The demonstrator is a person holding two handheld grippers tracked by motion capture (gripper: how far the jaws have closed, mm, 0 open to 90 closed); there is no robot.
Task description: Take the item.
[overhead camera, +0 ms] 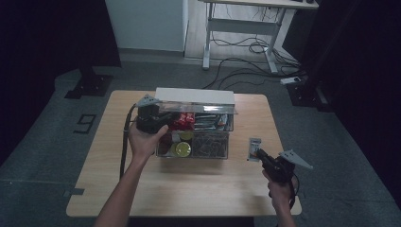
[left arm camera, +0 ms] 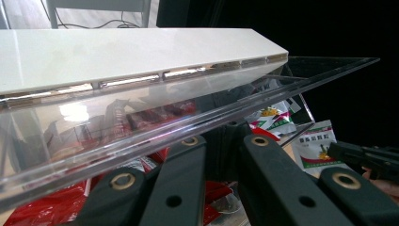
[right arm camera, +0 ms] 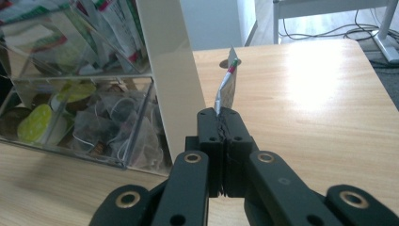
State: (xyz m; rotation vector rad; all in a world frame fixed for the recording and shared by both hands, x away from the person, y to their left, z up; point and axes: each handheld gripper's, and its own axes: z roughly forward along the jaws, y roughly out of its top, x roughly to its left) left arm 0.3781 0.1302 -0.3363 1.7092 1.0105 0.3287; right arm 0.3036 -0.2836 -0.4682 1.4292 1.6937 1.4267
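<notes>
The right gripper (overhead camera: 259,154), carried in the person's right hand (overhead camera: 280,188) near the right edge of the light wooden table (overhead camera: 198,189), is clamping its 2 black jaws fully together on a small flat sachet (right arm camera: 227,84) with a silver face and red-and-green print; in the right gripper view the sachet is standing edge-on, rising straight out of the pinched jaw tips and leaning slightly away from them. In the high view the same sachet (overhead camera: 254,149) is sitting just ahead of that gripper, apart from the box. To the left of the right gripper is standing a clear acrylic organiser box (overhead camera: 208,142) with 4 compartments, holding yellow-green round capsules (right arm camera: 35,123), loose tea bags (right arm camera: 113,127) and printed packets (overhead camera: 210,121). The left gripper (overhead camera: 163,117), carried in the left hand (overhead camera: 144,139), is resting at the box's left rear corner with its jaws drawn closed; whether they are pinching anything cannot be told. Directly above and ahead of its jaws, in the left gripper view, the clear hinged lid (left arm camera: 155,127) with a white rear panel (left arm camera: 117,52) is standing raised and tilted.
</notes>
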